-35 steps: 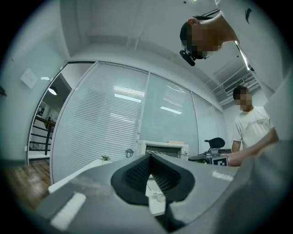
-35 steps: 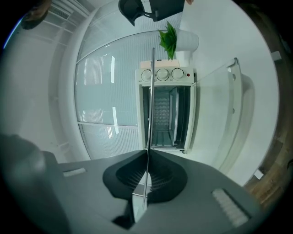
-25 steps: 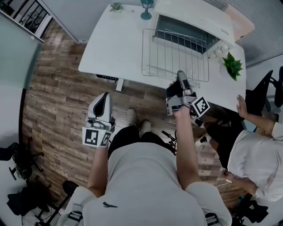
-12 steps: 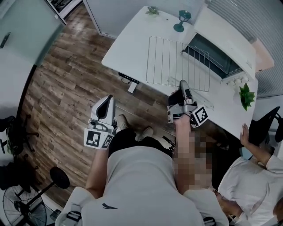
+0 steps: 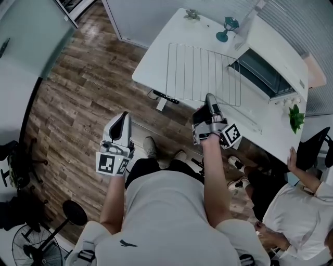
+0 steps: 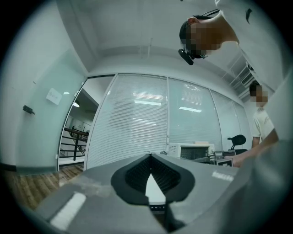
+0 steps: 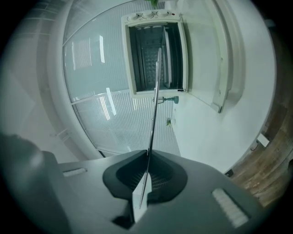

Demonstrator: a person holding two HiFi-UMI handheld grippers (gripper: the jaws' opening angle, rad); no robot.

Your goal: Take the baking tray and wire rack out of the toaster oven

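Observation:
The wire rack (image 5: 203,72) hangs level over the white table (image 5: 156,54), outside the toaster oven (image 5: 270,57). My right gripper (image 5: 209,97) is shut on the middle of its near edge. In the right gripper view the rack (image 7: 154,100) shows edge-on as a thin line running from the right gripper (image 7: 147,157) toward the open oven (image 7: 155,55). I cannot make out a baking tray in the dark oven cavity. My left gripper (image 5: 124,115) is over the wooden floor left of the table, shut and empty. The left gripper (image 6: 150,156) points level toward glass walls.
The oven door (image 7: 215,68) lies open. A teal goblet (image 5: 227,28) and a small plant (image 5: 192,14) stand at the table's far edge, another plant (image 5: 296,117) to the oven's right. A seated person (image 5: 299,218) is at the right. A fan (image 5: 31,244) stands on the floor.
The rack has come away from the oven mouth with my right gripper still shut on it. Both grippers have moved back from the table, and the head view has swung.

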